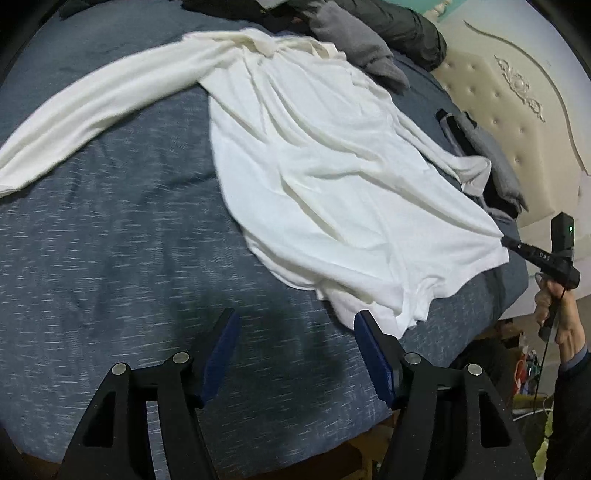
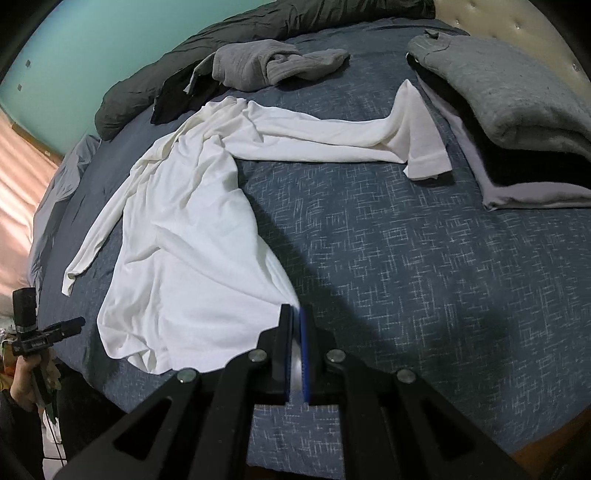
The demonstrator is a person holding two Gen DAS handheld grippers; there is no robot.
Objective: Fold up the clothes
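Observation:
A white long-sleeved shirt (image 1: 325,166) lies spread and wrinkled on the blue bedspread (image 1: 110,240), one sleeve stretched far to the left. My left gripper (image 1: 295,321) hovers open above the bedspread just short of the shirt's near hem, nothing between its blue pads. In the right wrist view my right gripper (image 2: 295,314) is shut on a hem corner of the white shirt (image 2: 184,229), the cloth pinched between its pads. In the left wrist view the right gripper (image 1: 506,240) tugs that corner taut at the right. The left gripper (image 2: 79,321) shows at the far left.
A stack of folded grey and black clothes (image 2: 509,110) sits at the right by the padded headboard (image 1: 517,110). Loose grey garments (image 2: 273,66) and a dark duvet (image 2: 258,22) lie along the far side. The bed's edge runs close below both grippers.

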